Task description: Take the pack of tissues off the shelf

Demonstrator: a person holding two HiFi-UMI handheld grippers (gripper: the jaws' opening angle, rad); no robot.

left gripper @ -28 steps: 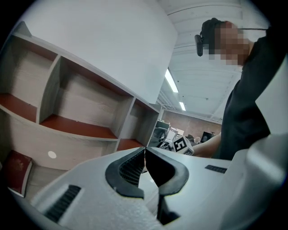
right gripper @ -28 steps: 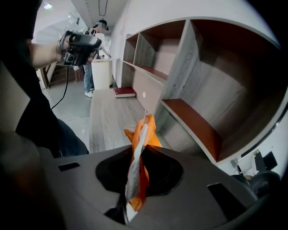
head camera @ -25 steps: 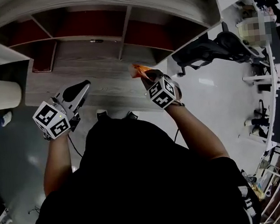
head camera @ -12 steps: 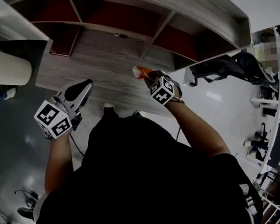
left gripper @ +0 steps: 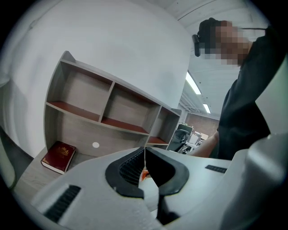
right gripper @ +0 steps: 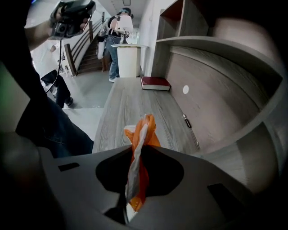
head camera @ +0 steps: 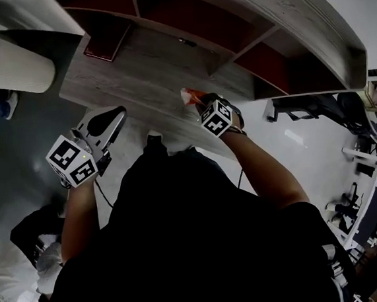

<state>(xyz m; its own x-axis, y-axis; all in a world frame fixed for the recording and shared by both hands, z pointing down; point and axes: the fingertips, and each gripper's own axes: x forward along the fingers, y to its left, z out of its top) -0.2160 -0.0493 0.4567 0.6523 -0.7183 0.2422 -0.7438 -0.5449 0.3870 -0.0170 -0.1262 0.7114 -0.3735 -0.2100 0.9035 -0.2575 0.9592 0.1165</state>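
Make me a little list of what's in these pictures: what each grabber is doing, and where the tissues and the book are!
Right gripper: shut on the orange-and-white pack of tissues
Pack of tissues: over the grey wooden desktop, outside the shelf compartments
Left gripper: shut, holding nothing
Dark red book: lying flat on the desktop, apart from the pack

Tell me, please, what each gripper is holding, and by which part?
The right gripper pinches the pack of tissues across its wrapper, one end poking out; the left gripper holds nothing.
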